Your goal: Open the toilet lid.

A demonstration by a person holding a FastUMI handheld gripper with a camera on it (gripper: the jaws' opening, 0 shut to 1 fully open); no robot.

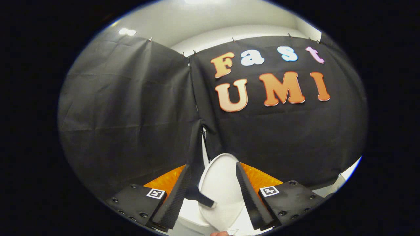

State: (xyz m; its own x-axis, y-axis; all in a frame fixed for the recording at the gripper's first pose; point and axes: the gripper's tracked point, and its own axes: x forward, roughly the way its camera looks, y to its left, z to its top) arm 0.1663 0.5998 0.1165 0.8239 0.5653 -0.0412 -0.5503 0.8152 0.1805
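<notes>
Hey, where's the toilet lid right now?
In the gripper view, the white toilet lid stands raised between the open jaws of the gripper, leaning back toward the black cloth wall beyond them.

Bottom centre of the frame: a white toilet [192, 221] carries its lid [223, 190], tilted up between the spread fingers of the gripper [213, 165]. The floor beneath is hidden.
</notes>
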